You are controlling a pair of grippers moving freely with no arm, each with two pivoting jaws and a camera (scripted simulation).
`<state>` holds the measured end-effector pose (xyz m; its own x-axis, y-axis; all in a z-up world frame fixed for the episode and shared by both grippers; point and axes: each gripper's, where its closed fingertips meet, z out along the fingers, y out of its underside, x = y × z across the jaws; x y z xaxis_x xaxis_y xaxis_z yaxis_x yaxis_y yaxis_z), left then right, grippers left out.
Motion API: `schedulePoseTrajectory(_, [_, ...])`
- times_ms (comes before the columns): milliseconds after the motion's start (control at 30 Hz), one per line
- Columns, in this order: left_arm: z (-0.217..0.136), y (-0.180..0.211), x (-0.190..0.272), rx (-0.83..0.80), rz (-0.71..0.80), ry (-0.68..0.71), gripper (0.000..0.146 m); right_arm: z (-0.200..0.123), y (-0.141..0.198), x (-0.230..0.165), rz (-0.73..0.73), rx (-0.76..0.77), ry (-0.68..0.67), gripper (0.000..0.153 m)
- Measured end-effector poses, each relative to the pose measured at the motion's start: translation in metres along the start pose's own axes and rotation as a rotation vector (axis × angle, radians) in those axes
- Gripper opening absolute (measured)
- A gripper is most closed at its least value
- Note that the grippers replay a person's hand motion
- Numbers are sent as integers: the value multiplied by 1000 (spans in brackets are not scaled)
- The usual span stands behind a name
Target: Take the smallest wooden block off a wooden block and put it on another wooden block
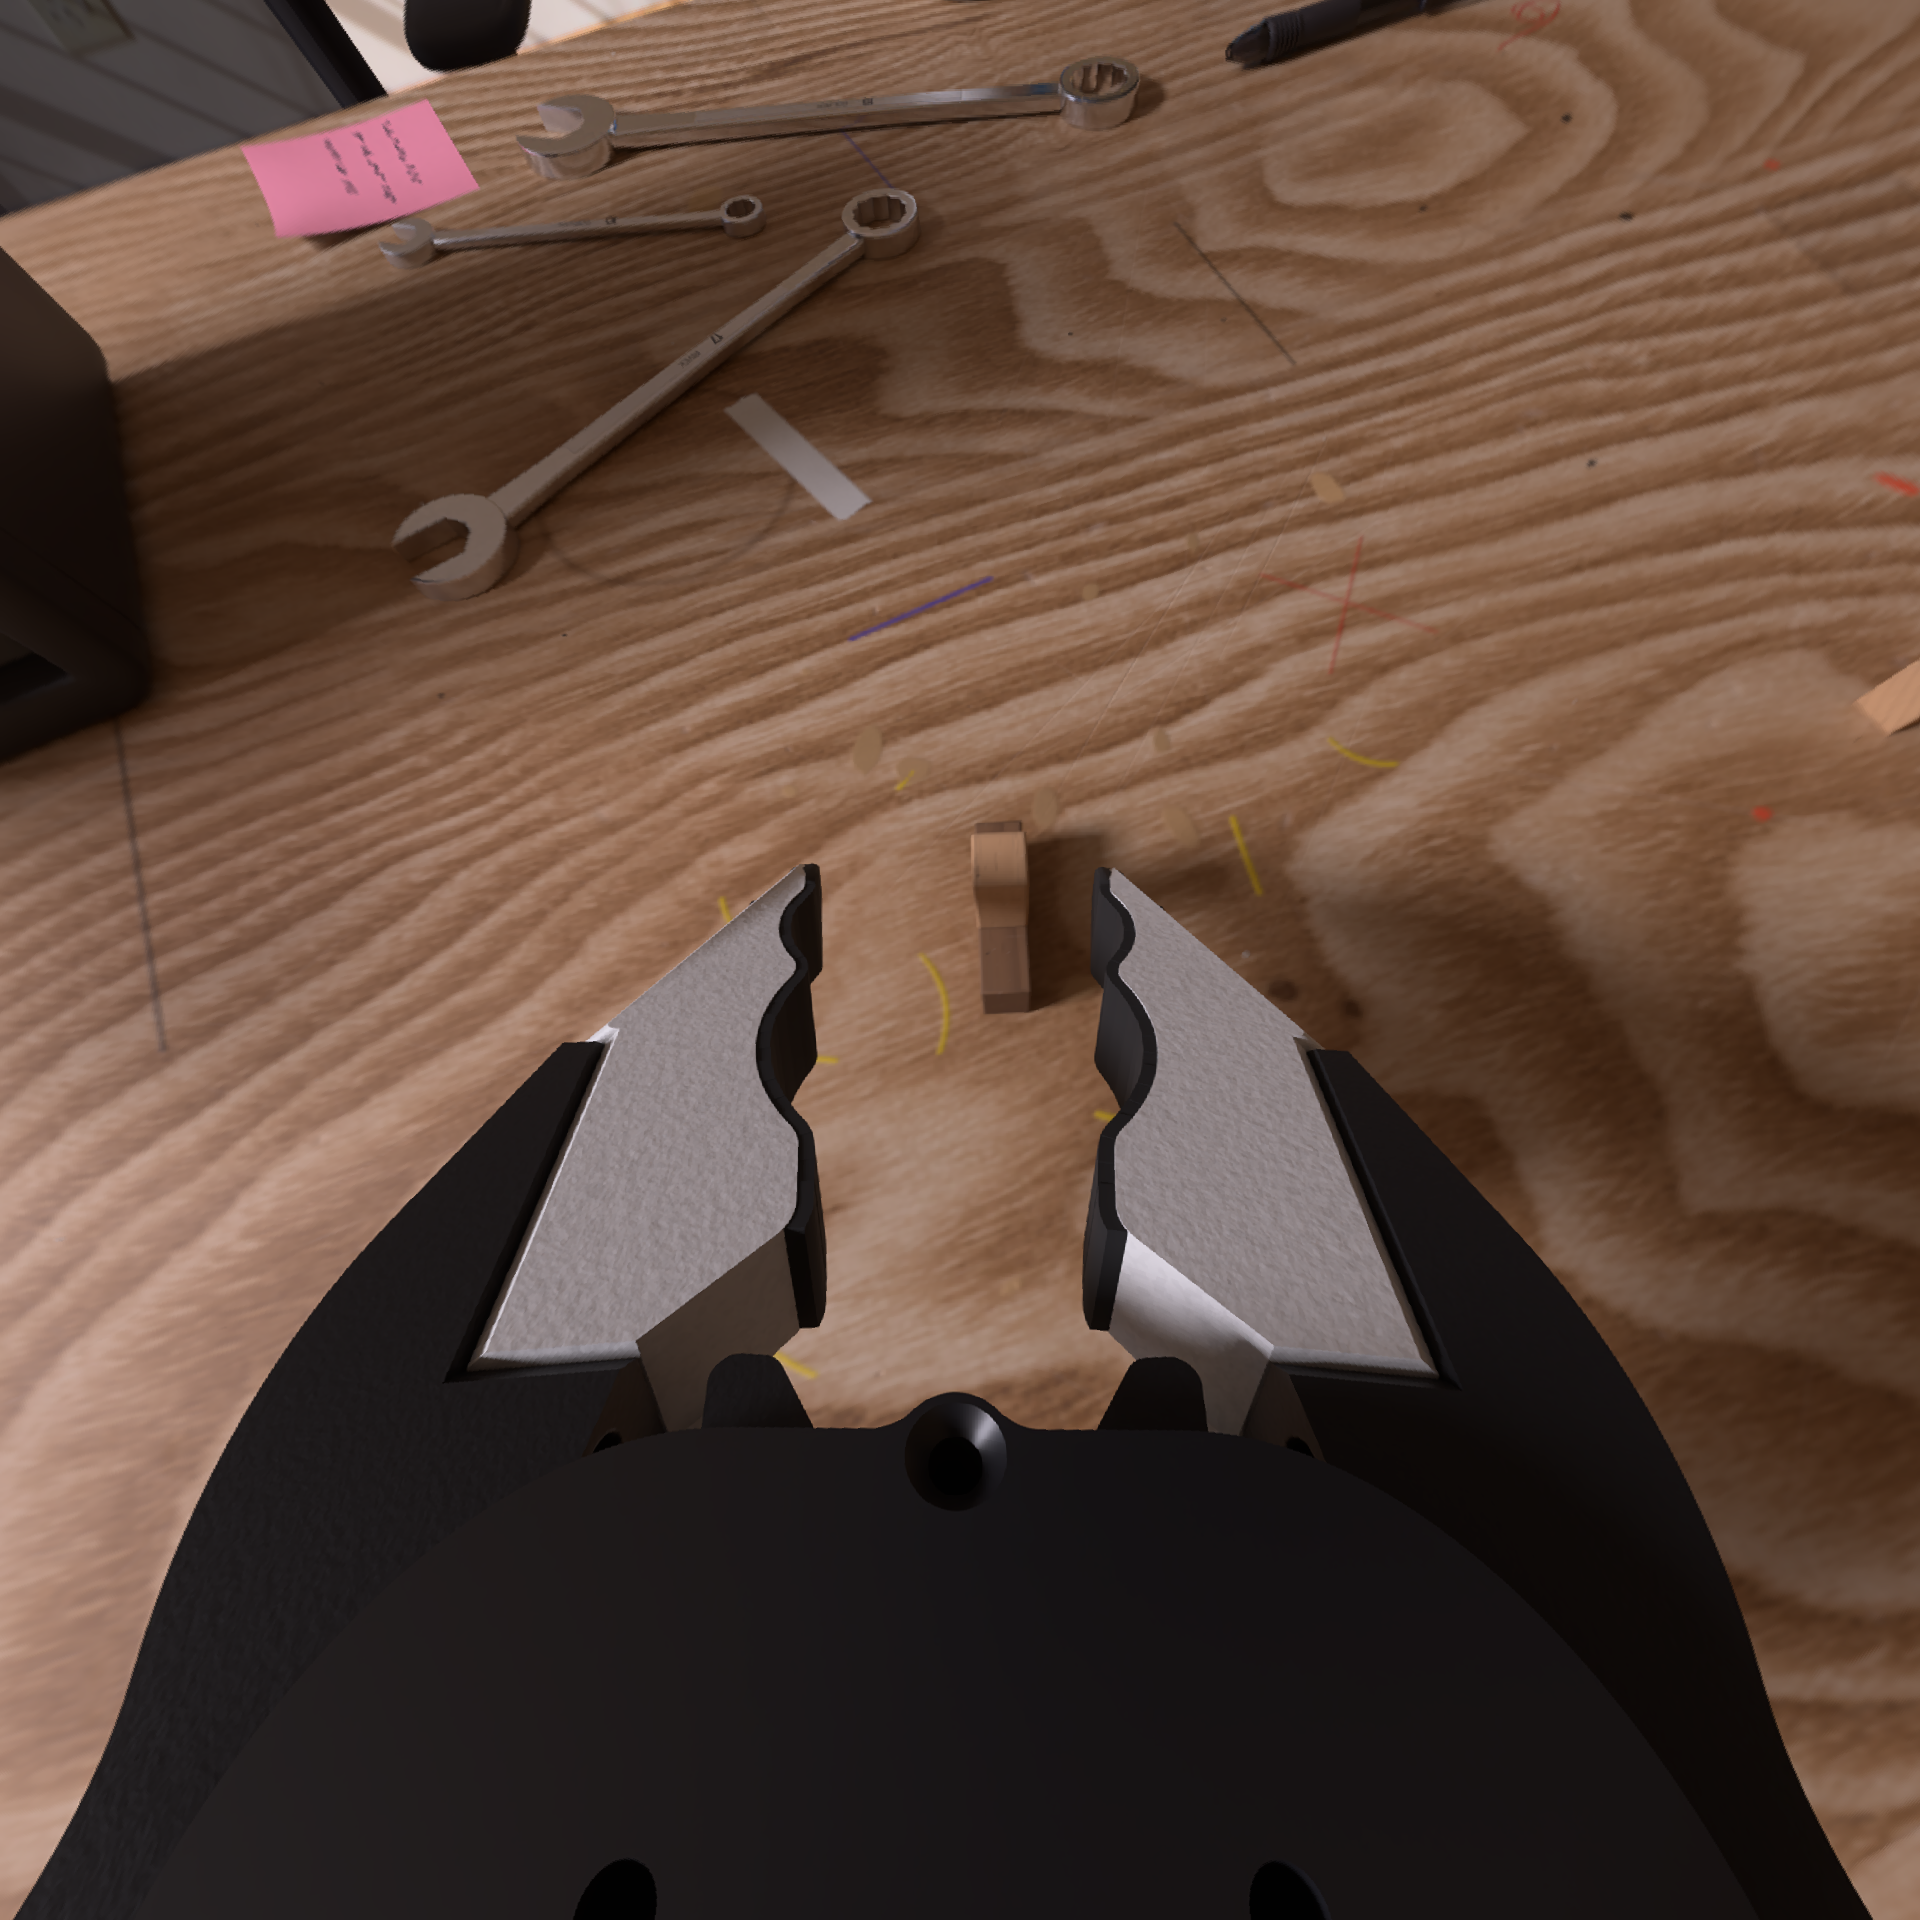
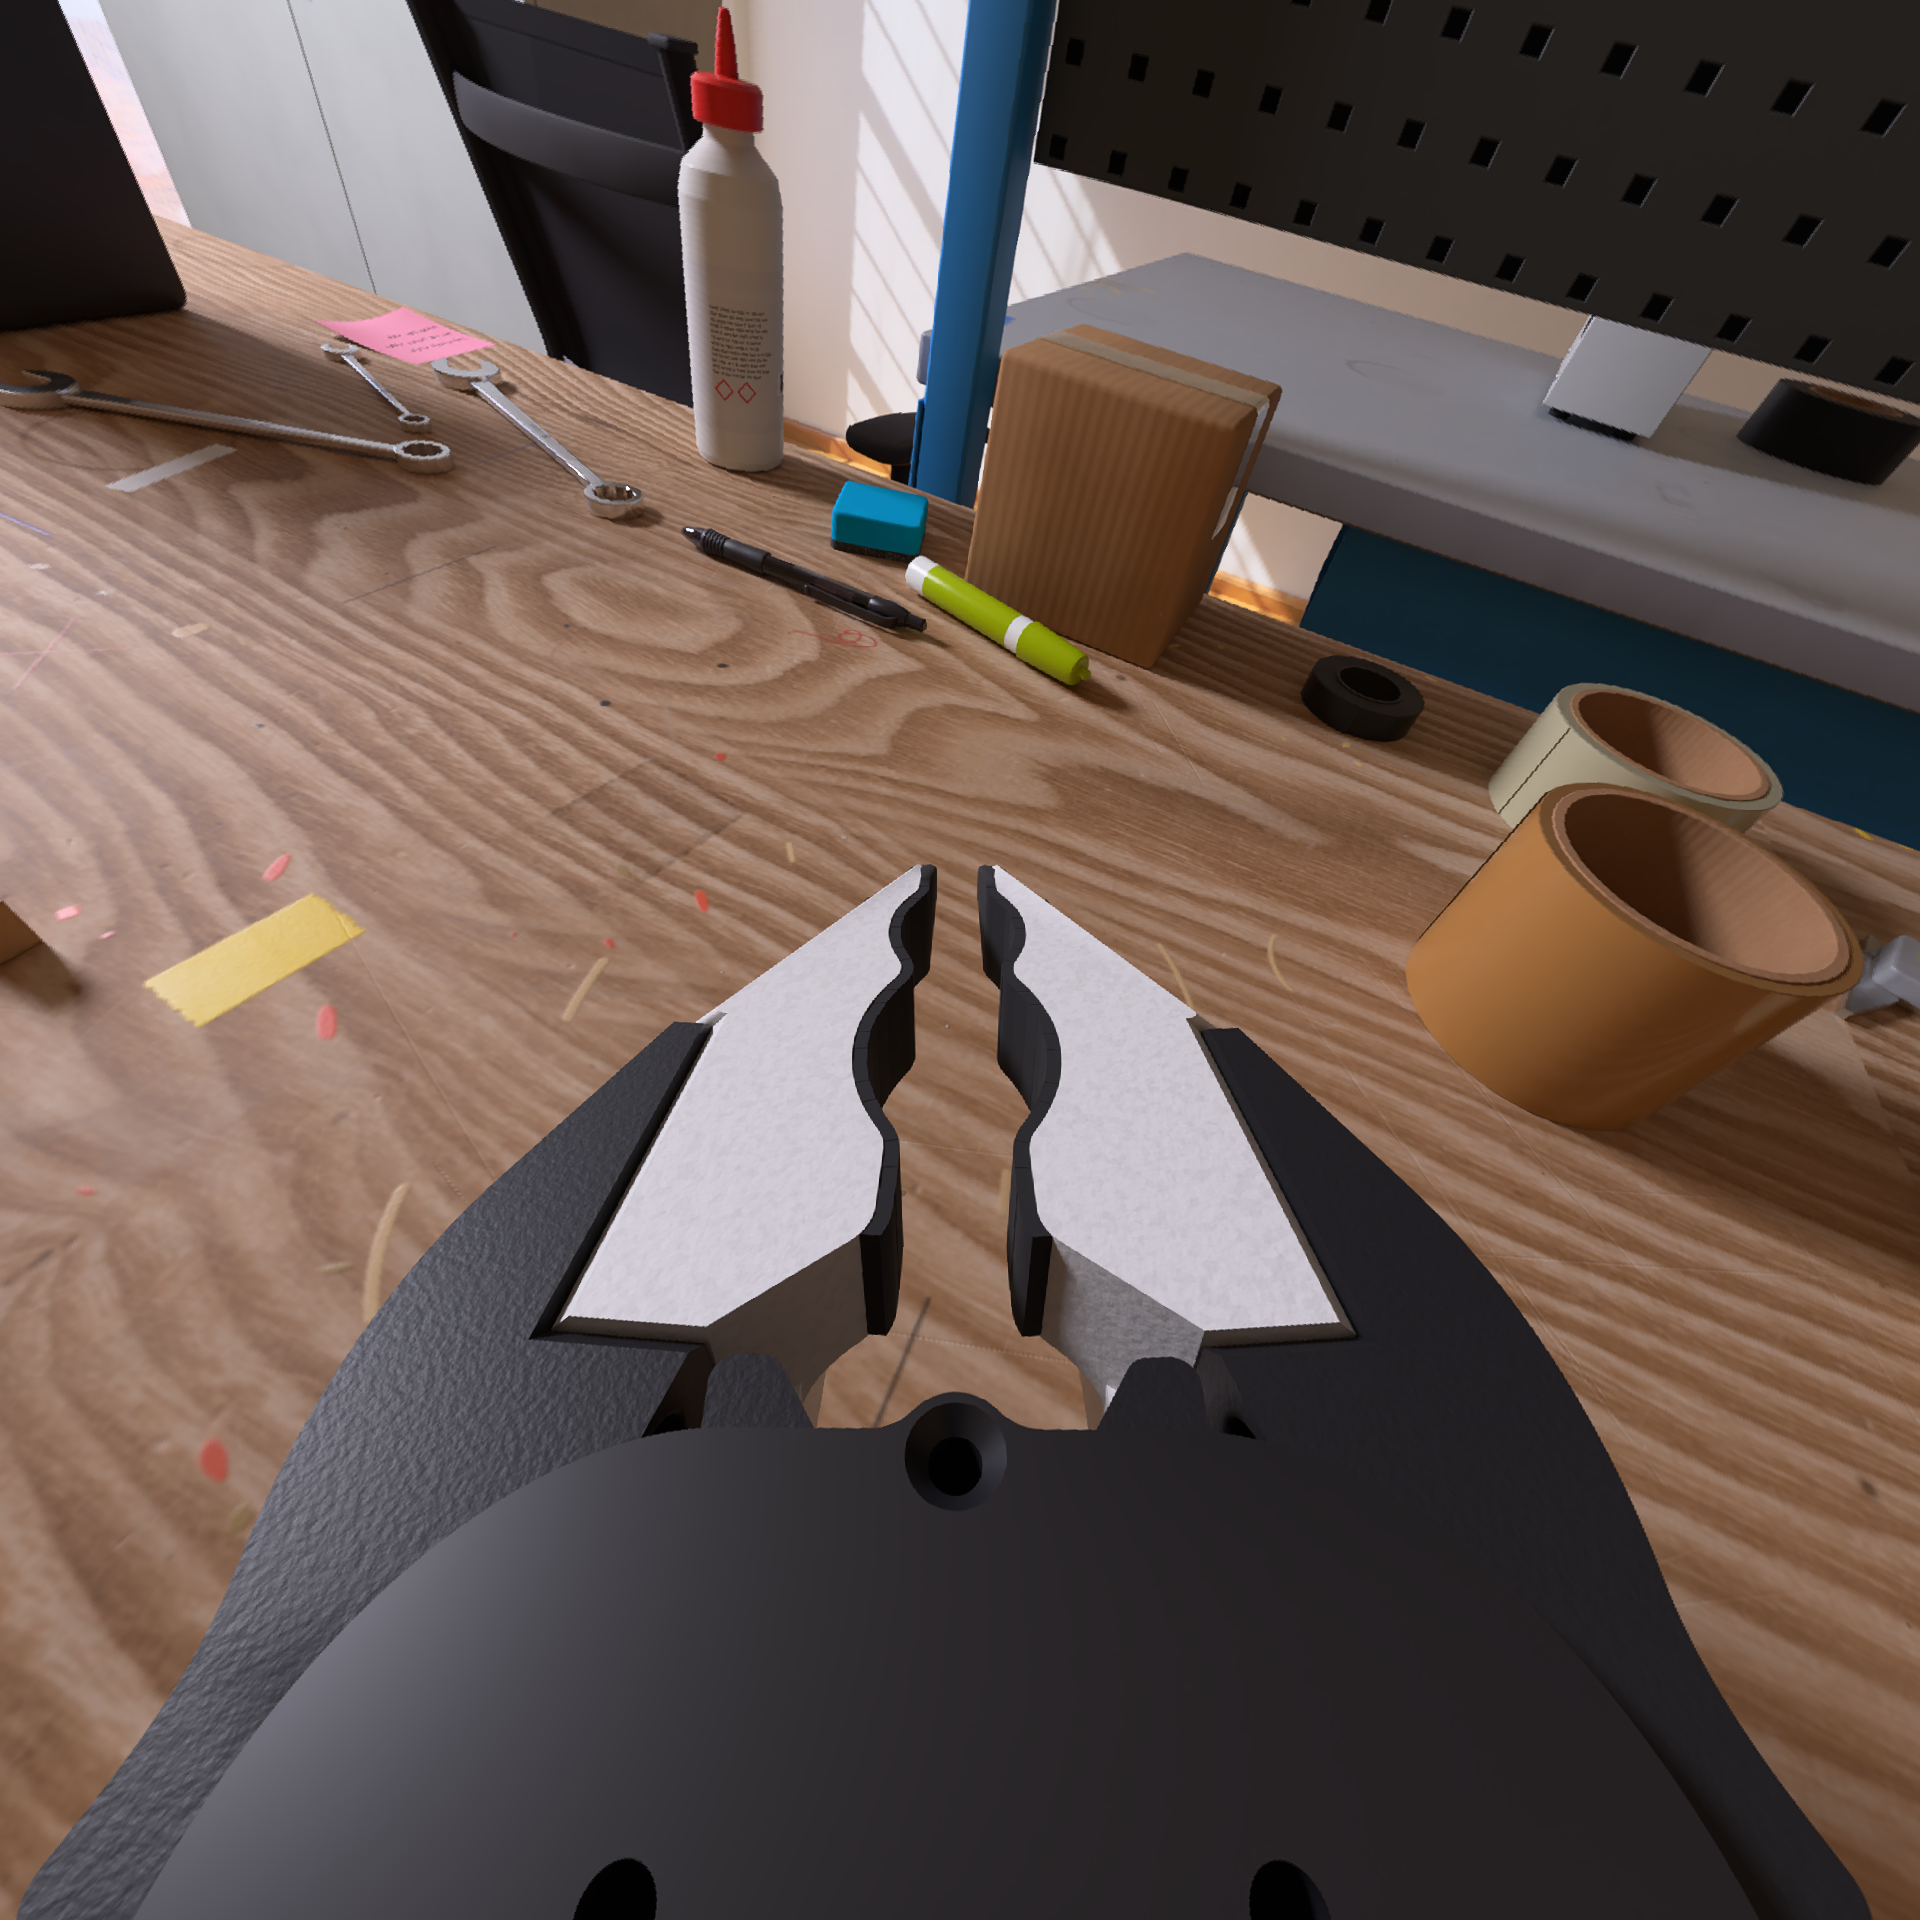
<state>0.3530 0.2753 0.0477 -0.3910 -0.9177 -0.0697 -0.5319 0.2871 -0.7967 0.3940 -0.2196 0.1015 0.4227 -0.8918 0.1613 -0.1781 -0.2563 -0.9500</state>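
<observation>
In the left wrist view a small pale wooden block (image 1: 997, 854) rests on the far end of a narrow, darker wooden block (image 1: 1006, 966) lying on the plywood table. My left gripper (image 1: 958, 878) is open and hovers above this pair; the pair lies between the fingertips, nearer the right one, and touches neither finger. The corner of another wooden block (image 1: 1893, 704) shows at the right edge. My right gripper (image 2: 957, 875) is nearly closed with only a thin gap and holds nothing above bare table. A wooden block's corner (image 2: 12, 932) shows at its left edge.
Three wrenches (image 1: 644, 400) and a pink note (image 1: 358, 166) lie far left. In the right wrist view stand a glue bottle (image 2: 730, 281), a cardboard box (image 2: 1112, 488), a pen (image 2: 805, 579), a green marker (image 2: 997, 620) and tape rolls (image 2: 1621, 956). A yellow tape strip (image 2: 252, 958) lies on the table.
</observation>
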Motion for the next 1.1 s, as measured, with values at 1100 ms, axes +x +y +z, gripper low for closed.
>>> schedulePoseTrajectory(1100, [0,-43,85,60,125,249,11,0,4,5,20,-8,15,8])
